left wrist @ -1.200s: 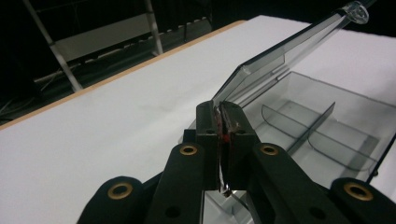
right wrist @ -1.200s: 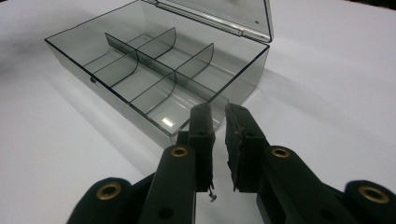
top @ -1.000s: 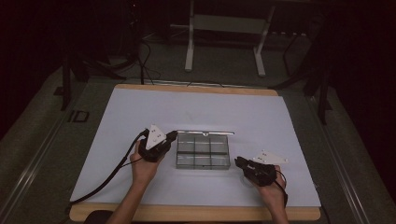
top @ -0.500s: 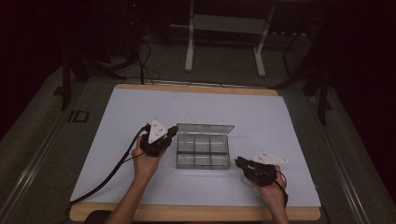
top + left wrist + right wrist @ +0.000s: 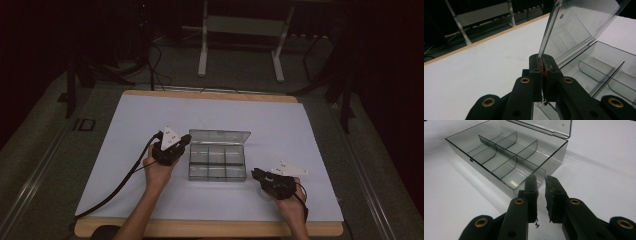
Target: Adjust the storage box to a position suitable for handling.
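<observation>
Centrally, the clear box [image 5: 217, 162] is sitting on the white table [image 5: 280, 120] with bare room all around. The left gripper [image 5: 543, 72] is pinching the raised lid [image 5: 576, 27] by its edge. The right gripper [image 5: 541, 187] is waiting just beside the box's corner, jaws slightly parted, gripping nothing. Dark surroundings are hiding the floor's details.

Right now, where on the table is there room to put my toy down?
Plenty of bare white mat lies behind the open lid, up to the far edge. The far left and right corners are free too. It's crowded in the middle front: the clear box sits between the left gripper, pinching the lid, and the right gripper.
</observation>
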The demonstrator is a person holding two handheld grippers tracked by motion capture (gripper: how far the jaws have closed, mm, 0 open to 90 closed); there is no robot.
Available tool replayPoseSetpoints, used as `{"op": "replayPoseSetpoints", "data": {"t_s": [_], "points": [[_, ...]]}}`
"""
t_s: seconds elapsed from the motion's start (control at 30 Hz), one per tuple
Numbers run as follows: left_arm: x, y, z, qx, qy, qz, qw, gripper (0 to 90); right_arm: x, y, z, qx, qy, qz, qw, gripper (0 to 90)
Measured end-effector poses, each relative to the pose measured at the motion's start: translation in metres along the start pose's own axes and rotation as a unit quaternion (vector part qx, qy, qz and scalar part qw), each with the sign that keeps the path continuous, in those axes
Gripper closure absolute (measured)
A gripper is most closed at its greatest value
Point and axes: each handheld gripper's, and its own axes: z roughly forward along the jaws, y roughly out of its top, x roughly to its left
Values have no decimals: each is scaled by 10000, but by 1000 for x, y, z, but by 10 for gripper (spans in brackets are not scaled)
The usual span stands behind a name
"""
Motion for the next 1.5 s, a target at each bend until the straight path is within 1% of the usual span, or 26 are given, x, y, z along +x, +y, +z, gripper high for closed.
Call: {"op": "replayPoseSetpoints", "data": {"t_s": [0.27,0.3,0.4,0.47,0.77,1.5], "points": [[2,-2,6,18,-8,-104,9999,872,8,4,3,-54,97,-90,9999,804],[3,-2,6,23,-3,-99,9999,872,11,5,5,-55,139,-147,9998,835],[3,-2,7,25,-1,-104,9999,872,16,6,8,-38,173,-272,9995,880],[4,-2,8,35,-6,-117,9999,872,17,6,10,-48,182,-276,9994,893],[6,-4,12,76,-27,-157,9998,872,20,6,14,-27,269,-302,9992,898],[10,-12,26,266,-60,-259,9993,872,20,6,14,-33,286,-321,9991,890]]}}
